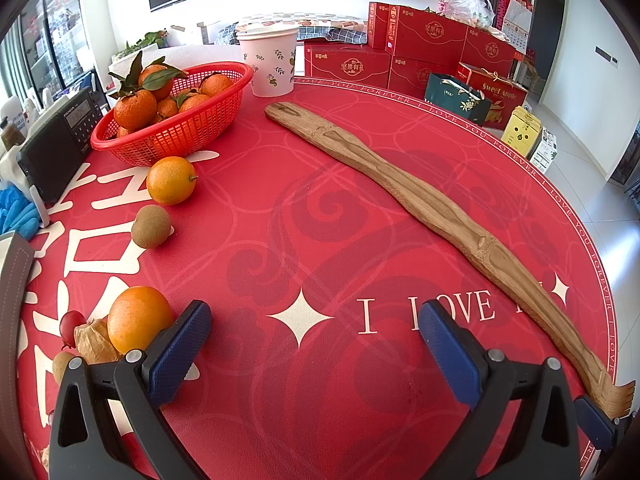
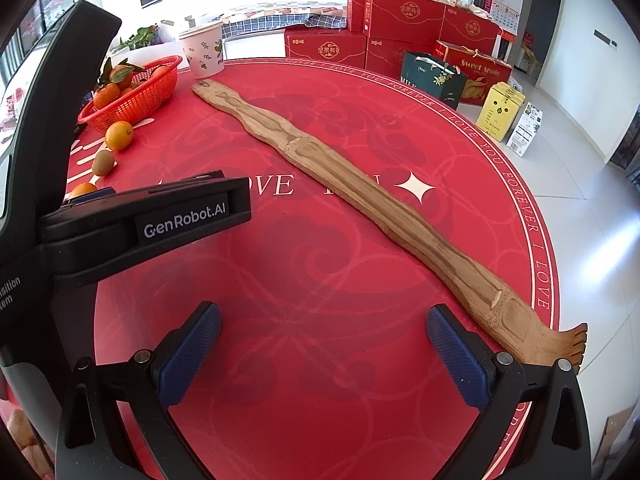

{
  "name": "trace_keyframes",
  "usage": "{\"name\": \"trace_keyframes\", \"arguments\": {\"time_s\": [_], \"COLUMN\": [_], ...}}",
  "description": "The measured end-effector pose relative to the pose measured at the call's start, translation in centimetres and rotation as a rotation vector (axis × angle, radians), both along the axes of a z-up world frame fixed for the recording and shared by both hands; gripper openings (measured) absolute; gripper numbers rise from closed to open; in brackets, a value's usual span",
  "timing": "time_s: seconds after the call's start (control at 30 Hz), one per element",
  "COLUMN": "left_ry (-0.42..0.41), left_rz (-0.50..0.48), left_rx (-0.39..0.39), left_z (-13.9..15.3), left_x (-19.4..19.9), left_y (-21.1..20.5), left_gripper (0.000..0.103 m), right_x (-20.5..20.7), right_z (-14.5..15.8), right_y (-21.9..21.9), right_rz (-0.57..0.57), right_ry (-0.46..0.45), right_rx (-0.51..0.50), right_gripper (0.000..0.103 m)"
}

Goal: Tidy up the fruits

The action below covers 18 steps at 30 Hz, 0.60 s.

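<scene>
A red mesh basket (image 1: 188, 128) holding several leafy oranges stands at the table's far left; it also shows in the right wrist view (image 2: 136, 98). In front of it lie a loose orange (image 1: 171, 180), a kiwi (image 1: 151, 226), a nearer orange (image 1: 138, 318), a small red fruit (image 1: 71, 326) and a papery husked fruit (image 1: 94, 340). My left gripper (image 1: 316, 336) is open and empty, its left pad beside the nearer orange. My right gripper (image 2: 324, 340) is open and empty over bare red tablecloth. The left gripper's body (image 2: 152, 216) shows in the right wrist view.
A long wooden back scratcher (image 1: 420, 196) lies diagonally across the table, also in the right wrist view (image 2: 360, 200). A paper cup (image 1: 272, 60) stands behind the basket. A black radio (image 1: 60, 140) sits at the left edge. Red gift boxes (image 1: 420, 44) stand beyond the table.
</scene>
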<state>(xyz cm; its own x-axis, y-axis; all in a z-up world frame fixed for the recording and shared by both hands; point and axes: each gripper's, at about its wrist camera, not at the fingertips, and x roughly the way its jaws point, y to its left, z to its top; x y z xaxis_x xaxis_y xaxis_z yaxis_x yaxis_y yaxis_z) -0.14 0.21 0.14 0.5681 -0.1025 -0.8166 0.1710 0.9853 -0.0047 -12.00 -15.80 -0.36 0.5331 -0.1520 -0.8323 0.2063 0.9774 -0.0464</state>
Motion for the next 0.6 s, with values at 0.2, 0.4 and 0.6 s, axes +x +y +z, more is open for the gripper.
{"name": "trace_keyframes", "arguments": {"time_s": [0.2,0.4,0.6], "left_ry": [0.000,0.000,0.000], "left_rz": [0.000,0.000,0.000], "left_rx": [0.000,0.000,0.000], "left_z": [0.00,0.01,0.00], "left_x": [0.00,0.00,0.00], "left_y": [0.00,-0.01,0.00], "left_gripper": [0.103,0.103,0.103], "right_x": [0.18,0.18,0.24], "right_z": [0.02,0.00,-0.01], "right_y": [0.04,0.04,0.10], "right_rz": [-0.006,-0.007,-0.005], "right_ry": [0.006,0.006,0.004], "right_rx": [0.002,0.002,0.001], "right_gripper": [0.103,0.103,0.103]}}
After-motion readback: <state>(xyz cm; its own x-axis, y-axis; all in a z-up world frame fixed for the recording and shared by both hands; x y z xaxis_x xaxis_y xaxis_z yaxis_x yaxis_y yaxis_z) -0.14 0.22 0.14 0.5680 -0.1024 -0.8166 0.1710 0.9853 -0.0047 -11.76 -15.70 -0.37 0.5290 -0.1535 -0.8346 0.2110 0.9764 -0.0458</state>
